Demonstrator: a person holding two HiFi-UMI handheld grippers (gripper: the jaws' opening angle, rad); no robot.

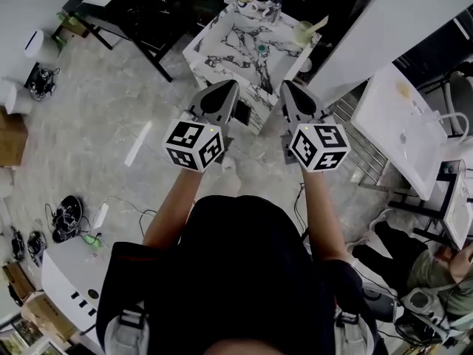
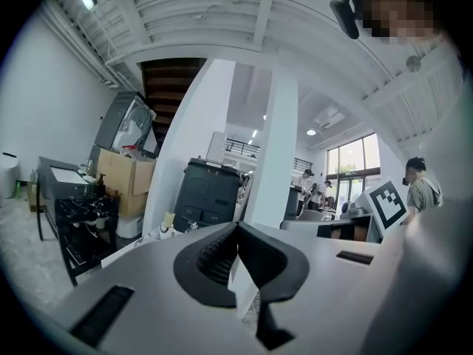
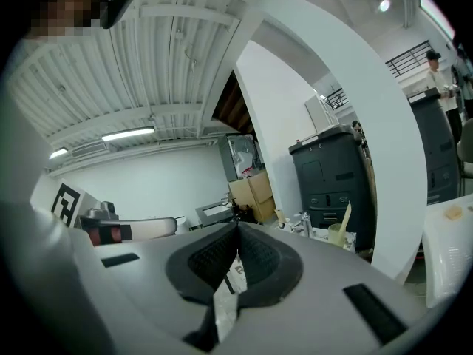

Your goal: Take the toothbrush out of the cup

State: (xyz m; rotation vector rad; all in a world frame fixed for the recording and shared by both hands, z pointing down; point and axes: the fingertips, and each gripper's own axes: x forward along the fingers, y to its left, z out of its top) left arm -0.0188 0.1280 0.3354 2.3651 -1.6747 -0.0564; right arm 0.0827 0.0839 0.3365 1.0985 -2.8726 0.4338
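Pressing pad to pad with nothing caught between them, both pairs of jaws are closed and empty. The left gripper (image 1: 230,86) and right gripper (image 1: 287,86) sit side by side, aimed at twelve o'clock toward the marble table (image 1: 222,50), probably just carried until it is within reach. The cup (image 1: 303,32) stands on the table's far corner, about one o'clock from the grippers, with the toothbrush (image 1: 318,24) leaning out of it. No writing is readable; the cubes (image 1: 194,143) bear only square markers.

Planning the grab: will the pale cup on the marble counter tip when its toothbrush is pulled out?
Probably light: the small pale yellowish cup may slide or tip. The cream toothbrush leans on its rim, so a sideways pull could lever it over. It stands by a corner of the marble-patterned counter.
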